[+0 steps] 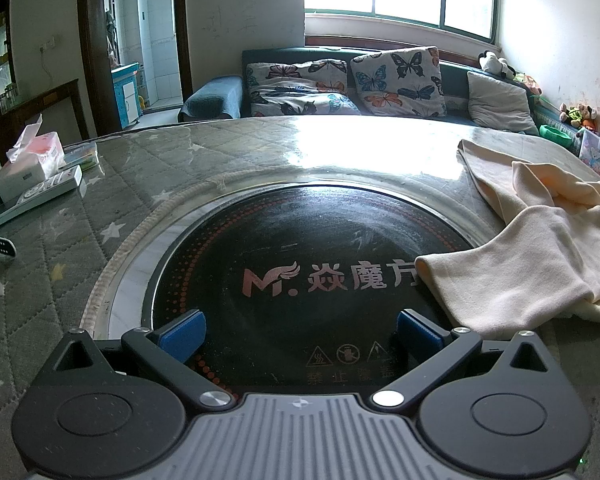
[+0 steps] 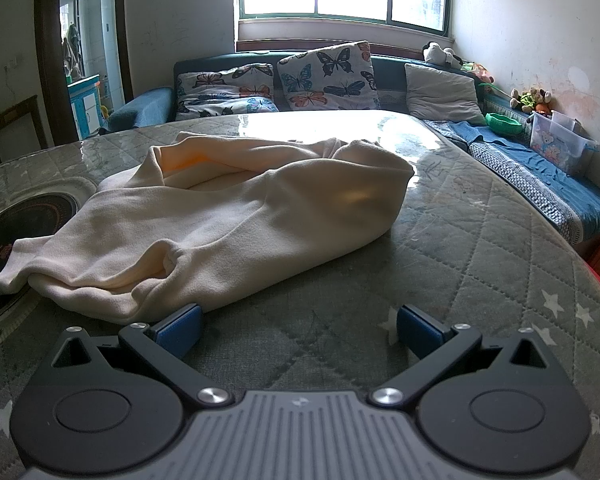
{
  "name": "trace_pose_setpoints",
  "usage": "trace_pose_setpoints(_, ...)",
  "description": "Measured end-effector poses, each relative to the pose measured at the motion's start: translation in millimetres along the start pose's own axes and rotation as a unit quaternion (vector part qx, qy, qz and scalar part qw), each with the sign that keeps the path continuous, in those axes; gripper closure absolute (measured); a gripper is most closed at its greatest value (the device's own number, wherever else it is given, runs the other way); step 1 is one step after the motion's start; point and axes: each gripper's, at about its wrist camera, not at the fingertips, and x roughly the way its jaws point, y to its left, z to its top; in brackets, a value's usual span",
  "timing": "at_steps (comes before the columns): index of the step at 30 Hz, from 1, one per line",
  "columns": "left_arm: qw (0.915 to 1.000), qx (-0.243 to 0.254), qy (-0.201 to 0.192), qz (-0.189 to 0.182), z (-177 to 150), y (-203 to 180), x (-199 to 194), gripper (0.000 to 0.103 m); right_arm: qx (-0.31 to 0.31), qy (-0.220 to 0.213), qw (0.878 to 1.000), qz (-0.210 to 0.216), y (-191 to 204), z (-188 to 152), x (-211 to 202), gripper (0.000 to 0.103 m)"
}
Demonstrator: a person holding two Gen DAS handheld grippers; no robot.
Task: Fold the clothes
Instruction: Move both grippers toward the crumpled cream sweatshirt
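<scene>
Table: my round table (image 1: 112, 176) wears a grey-green quilted cover with pale stars under a clear glossy sheet.
Centre: a round black glass heating plate (image 1: 300, 240) with pink lettering sits sunk in a metal ring.
Right side: the crumpled cream fleece garment (image 2: 228, 216) lies on the cover, one corner draped over the plate's right edge.
Far left: a white tissue box (image 1: 24, 176) with a pink pack on top, and a white remote control (image 1: 40, 196) just beside it.
</scene>
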Motion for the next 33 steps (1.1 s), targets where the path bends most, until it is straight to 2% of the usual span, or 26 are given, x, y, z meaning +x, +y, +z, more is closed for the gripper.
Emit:
trace_pose_setpoints(7,1.0,-0.003,0.002,0.001,-0.7,-0.7,-2.7,0.0,0.012,-0.001,1.0,0.011,-0.1,-11.7,5.4,0.0)
trace_pose_setpoints(14,0.9995,0.009,0.014,0.029,-2.8,-11.1,-10.6,0.0,0.008,0.003,1.0,0.006,3.5,-13.8,4.6,0.0)
trace_pose_setpoints(17,0.9992,0.015,0.009,0.035,-0.7,-15.2,-19.1,0.0,0.011,0.006,1.0,0.005,2.7,-16.1,-5.6,0.0)
trace_pose_setpoints(33,0.9991,0.04,-0.01,0.01,-12.2,-54.1,-78.6,0.0,0.013,-0.023,1.0,-0.004,9.0,-28.9,-67.9,0.0)
